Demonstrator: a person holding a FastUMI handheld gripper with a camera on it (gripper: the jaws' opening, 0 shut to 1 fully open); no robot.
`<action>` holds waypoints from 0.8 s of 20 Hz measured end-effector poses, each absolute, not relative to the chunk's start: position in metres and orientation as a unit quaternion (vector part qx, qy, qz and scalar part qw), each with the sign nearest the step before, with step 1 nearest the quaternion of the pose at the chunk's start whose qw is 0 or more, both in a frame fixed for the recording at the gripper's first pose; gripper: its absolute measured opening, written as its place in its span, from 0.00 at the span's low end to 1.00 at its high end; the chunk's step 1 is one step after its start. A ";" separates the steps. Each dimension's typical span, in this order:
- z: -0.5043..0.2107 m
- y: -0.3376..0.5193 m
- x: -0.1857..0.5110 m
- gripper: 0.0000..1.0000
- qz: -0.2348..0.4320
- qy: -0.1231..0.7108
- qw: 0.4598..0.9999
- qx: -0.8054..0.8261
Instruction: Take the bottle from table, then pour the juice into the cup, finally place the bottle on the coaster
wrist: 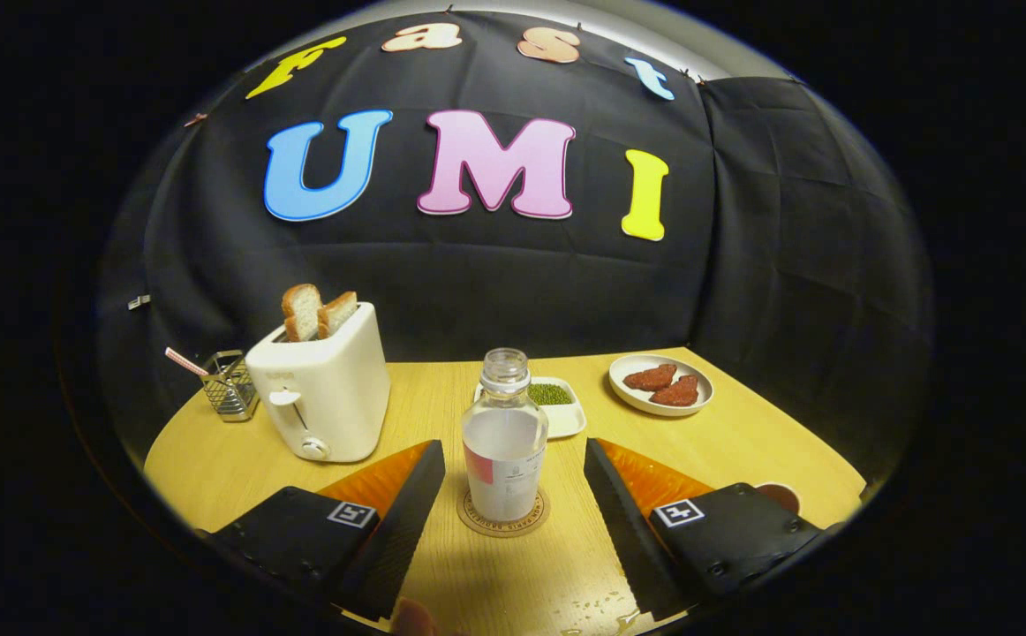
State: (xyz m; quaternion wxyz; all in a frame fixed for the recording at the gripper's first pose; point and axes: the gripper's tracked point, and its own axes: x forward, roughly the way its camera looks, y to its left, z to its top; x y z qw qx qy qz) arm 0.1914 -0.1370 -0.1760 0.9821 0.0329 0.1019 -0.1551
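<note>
So the gripper (513,459) has its jaws spread wide with nothing in them, one finger on each side of the bottle (504,442) and clear daylight between each finger and the plastic. The bottle stands upright on the round coaster (503,523), cap off, roughly centred on it, holding some pale cloudy juice up to about shoulder height. Bare wooden table (743,450) runs between the fingers and on both sides of the coaster, so there's room there. Beyond the bottle, just behind it, is a small white square dish (566,417) with green stuff in it, maybe beans. To the right of that, nearer the booth's back corner, a white plate (661,385) carries two reddish-brown pieces. Left of the bottle sits a white toaster (323,389) with two slices of bread (317,311) sticking out, and further left by the table edge a wire holder (230,385) with a striped straw. A cup (780,496) peeks out behind the right finger, close to the table's edge; can't see what's in it.
</note>
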 end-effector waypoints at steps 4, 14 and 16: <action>-0.142 -0.132 0.156 0.98 -0.142 0.085 0.986 0.017; -0.081 -0.097 0.045 0.98 -0.041 0.058 0.997 0.000; -0.089 -0.100 0.024 0.98 -0.012 0.071 0.997 -0.021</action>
